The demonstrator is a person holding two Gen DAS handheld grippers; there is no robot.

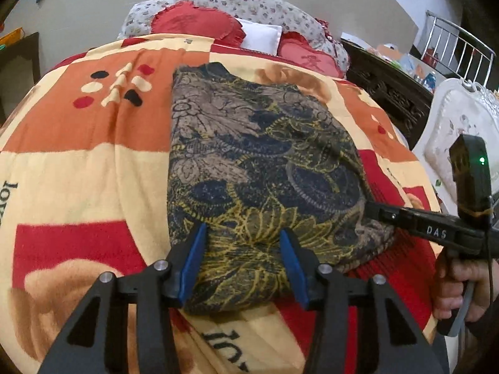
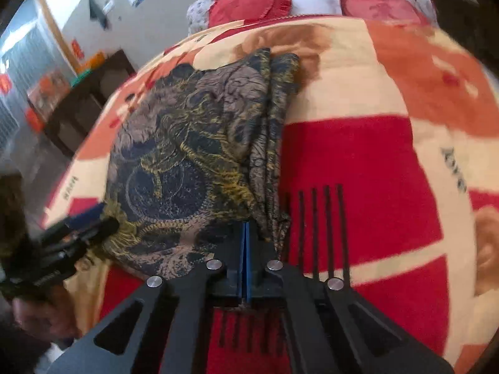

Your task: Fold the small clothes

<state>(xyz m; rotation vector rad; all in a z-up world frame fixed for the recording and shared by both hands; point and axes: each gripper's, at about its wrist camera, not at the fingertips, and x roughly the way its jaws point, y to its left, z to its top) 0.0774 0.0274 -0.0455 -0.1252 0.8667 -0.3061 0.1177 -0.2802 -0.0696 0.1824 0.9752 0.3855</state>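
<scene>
A patterned garment (image 1: 249, 162), dark blue and brown with yellow tracery, is laid lengthwise on a red, orange and cream blanket (image 1: 78, 162) spread over a bed, with red cushions (image 1: 196, 21) and a floral pillow (image 1: 249, 3) seen at the far end. The cloth is already doubled into a long band, its layered edges being visible along the right side in the right wrist view, so a further fold across its length is judged to be the step in hand. The left gripper (image 1: 246, 258) is held low over the near end of the garment with its blue-padded jaws set wide apart, astride a bulge of fabric but not closed on it, presumably so that the end can be steadied or taken. The right gripper (image 2: 245, 249) is brought to the near right corner, its jaws pressed together; a thin edge of cloth appears to be pinched there, though this cannot be told for certain, the view being blurred.
</scene>
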